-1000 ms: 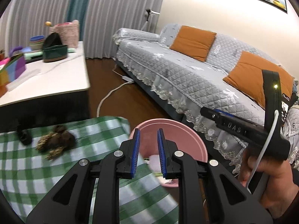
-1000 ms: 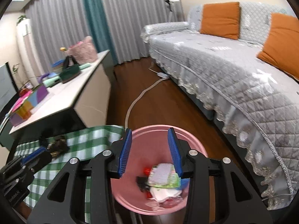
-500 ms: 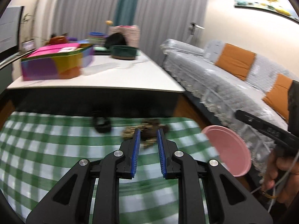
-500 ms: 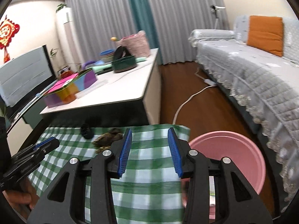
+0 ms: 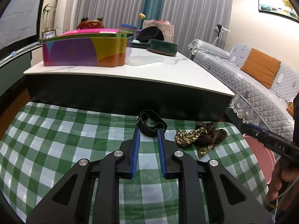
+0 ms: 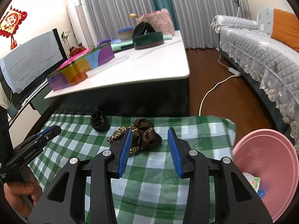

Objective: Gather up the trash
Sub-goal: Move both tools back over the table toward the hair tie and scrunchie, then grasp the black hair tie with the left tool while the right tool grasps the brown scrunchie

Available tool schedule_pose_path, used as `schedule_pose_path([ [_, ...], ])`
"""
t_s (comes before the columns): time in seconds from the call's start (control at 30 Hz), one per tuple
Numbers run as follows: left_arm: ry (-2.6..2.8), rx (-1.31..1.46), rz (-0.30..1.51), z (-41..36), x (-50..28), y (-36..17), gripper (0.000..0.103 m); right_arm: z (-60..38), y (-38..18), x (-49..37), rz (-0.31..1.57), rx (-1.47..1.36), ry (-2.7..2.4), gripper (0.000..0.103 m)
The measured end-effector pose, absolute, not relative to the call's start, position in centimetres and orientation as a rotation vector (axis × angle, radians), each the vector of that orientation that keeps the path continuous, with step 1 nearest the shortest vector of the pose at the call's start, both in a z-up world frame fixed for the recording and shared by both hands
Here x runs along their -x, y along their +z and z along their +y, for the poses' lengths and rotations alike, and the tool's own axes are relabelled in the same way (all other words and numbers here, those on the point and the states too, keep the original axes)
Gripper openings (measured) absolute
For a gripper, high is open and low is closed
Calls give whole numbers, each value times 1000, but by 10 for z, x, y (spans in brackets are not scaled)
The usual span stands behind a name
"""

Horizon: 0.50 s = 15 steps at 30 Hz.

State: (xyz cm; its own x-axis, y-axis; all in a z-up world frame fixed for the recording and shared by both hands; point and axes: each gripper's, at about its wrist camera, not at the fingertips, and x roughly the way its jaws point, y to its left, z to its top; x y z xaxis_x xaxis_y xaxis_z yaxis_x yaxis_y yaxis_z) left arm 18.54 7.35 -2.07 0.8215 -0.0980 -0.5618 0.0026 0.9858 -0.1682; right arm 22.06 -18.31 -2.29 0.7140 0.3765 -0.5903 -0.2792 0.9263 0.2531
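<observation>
A coiled black strap (image 5: 151, 124) and a crumpled brown and gold cloth scrap (image 5: 202, 135) lie on the green checked cloth (image 5: 56, 149). My left gripper (image 5: 148, 137) is open and empty, its tips just short of the strap. My right gripper (image 6: 149, 137) is open and empty, its jaws on either side of the brown scrap (image 6: 143, 133), slightly short of it. The strap (image 6: 100, 121) lies to the scrap's left in the right wrist view. A pink bin (image 6: 271, 160) with trash inside stands at the right, off the cloth's edge; its rim shows in the left wrist view (image 5: 261, 158).
A white-topped low table (image 5: 149, 69) stands just behind the cloth, carrying a colourful box (image 5: 84, 50), a green bowl (image 5: 162, 46) and other items. A grey sofa (image 6: 261, 46) with orange cushions is on the right. A white cable (image 6: 211, 91) runs over the wooden floor.
Both grippers have swung left from over the pink bin to the checked cloth. The left now faces the black strap, the right the brown scrap. Both stayed open and empty.
</observation>
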Motion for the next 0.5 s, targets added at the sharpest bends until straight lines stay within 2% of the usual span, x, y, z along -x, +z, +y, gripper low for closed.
schedule_pose_path([
  [0.5, -36, 200, 694, 74, -253, -47, 18, -174, -60, -255, 783, -195, 390, 41],
])
